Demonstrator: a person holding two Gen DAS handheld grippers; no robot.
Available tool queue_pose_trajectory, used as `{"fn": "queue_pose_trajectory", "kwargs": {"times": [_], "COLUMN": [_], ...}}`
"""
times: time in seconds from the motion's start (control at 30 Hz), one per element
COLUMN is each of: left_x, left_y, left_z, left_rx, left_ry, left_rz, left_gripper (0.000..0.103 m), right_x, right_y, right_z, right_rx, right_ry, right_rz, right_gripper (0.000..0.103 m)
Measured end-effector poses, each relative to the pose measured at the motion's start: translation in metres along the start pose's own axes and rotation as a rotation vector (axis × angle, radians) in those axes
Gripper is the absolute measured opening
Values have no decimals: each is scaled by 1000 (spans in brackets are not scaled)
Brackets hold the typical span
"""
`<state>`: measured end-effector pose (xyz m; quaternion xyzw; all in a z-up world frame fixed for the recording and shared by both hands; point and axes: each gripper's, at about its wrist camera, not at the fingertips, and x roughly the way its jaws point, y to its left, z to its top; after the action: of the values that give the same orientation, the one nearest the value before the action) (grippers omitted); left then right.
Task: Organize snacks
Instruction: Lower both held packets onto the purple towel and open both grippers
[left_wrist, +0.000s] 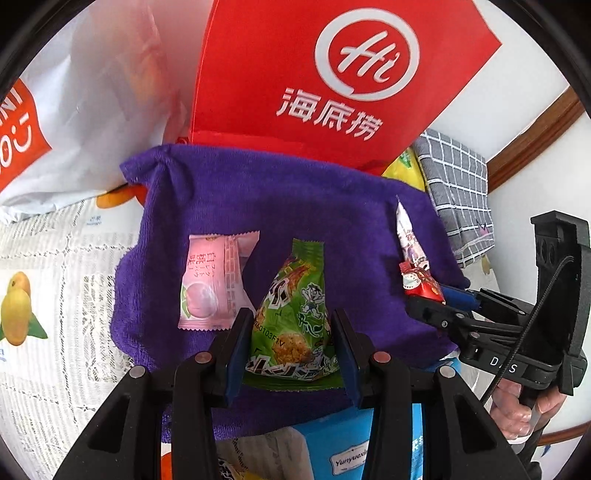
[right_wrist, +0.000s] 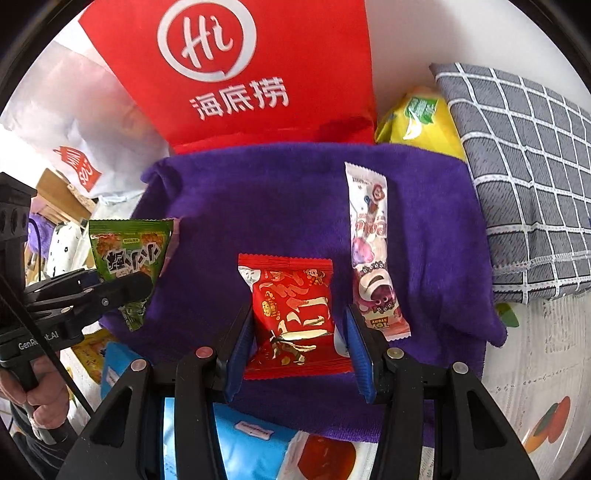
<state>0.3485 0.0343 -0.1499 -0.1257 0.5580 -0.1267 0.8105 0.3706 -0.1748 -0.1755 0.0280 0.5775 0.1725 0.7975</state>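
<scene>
Green snack packet (left_wrist: 291, 317) clamped in left tool (left_wrist: 291, 334); red packet (right_wrist: 295, 317) in right tool (right_wrist: 297, 332).

green triangular snack packet (left_wrist: 291, 317) held upright between left gripper (left_wrist: 291, 347) pads. red snack packet (right_wrist: 293, 314) clamped between right gripper (right_wrist: 297, 339) pads. pink peach-print packet (left_wrist: 214, 280) lying flat on purple cloth (left_wrist: 295, 206), left of green one. long white-pink packet (right_wrist: 373, 251) lying flat, right of red one.

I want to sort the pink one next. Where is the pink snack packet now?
In the left wrist view the pink snack packet lies on the purple towel, just left of the green packet.
</scene>
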Motion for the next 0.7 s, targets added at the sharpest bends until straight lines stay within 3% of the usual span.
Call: {"fn": "queue_pose_trajectory", "kwargs": {"times": [0.7], "left_x": [20], "left_y": [1], "left_z": [0], "left_rx": [2], "left_ry": [53], "left_rz": [16], "left_gripper": [41], "right_x": [21], "right_y": [6], "right_z": [0], "right_rx": [-1], "right_ry": [36], "right_rz": [-45], "right_gripper": [52]}}
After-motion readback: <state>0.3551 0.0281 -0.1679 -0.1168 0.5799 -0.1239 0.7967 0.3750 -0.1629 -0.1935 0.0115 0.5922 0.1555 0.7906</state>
